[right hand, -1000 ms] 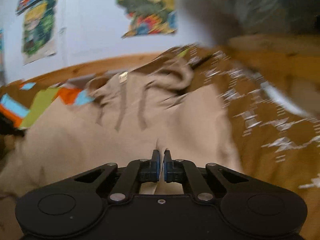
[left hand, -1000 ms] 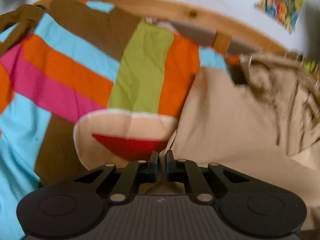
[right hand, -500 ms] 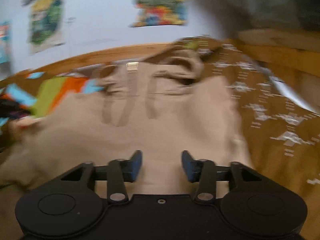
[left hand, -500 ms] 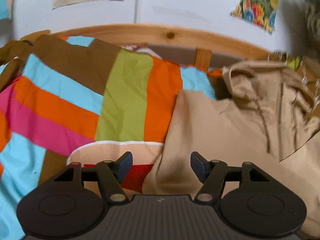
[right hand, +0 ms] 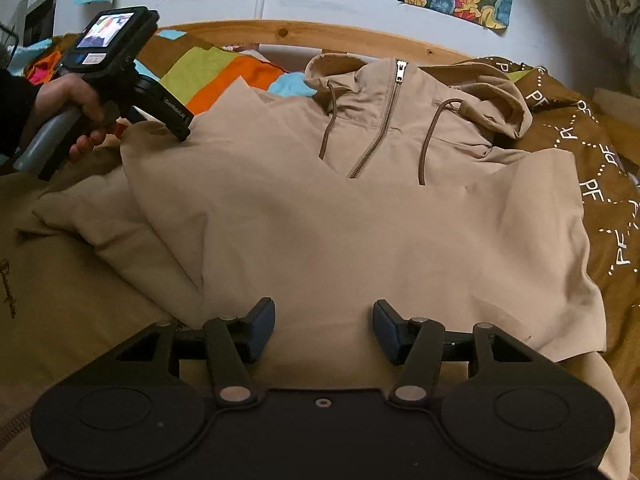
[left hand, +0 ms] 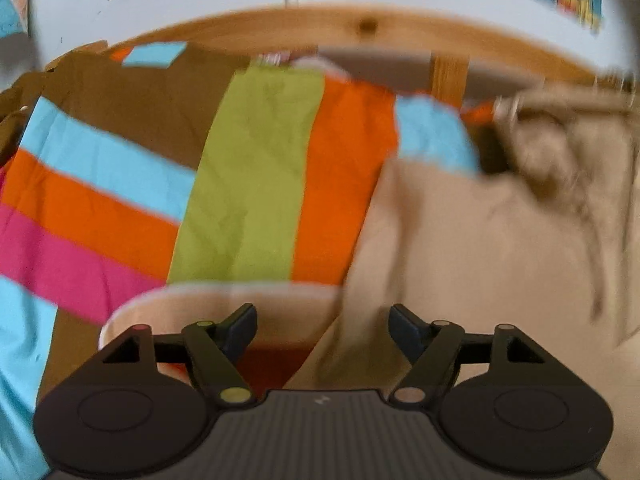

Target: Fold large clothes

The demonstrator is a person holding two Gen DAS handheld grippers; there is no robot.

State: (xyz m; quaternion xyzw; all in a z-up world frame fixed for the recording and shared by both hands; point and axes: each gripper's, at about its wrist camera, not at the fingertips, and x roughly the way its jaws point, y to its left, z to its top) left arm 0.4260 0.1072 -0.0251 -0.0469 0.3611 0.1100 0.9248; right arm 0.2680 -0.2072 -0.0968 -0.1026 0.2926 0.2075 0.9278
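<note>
A beige hooded sweatshirt (right hand: 360,220) with a half zip and brown drawstrings lies front up on the bed, its lower part folded up. My right gripper (right hand: 323,326) is open and empty just above the near edge of the fold. My left gripper (left hand: 322,326) is open and empty over the sweatshirt's left edge (left hand: 460,248). The left tool, held in a hand, also shows in the right wrist view (right hand: 116,76) at the sweatshirt's left shoulder. A folded sleeve (right hand: 132,236) sticks out at the left.
A striped multicolour duvet (left hand: 240,184) covers the bed to the left. A brown patterned cover (right hand: 592,168) lies to the right. A wooden headboard (right hand: 320,36) and a wall with posters stand behind. Another tan garment (right hand: 60,300) lies at the near left.
Both grippers were shut on the sweatshirt's fabric a second ago. They have opened, let it go and drawn back a little.
</note>
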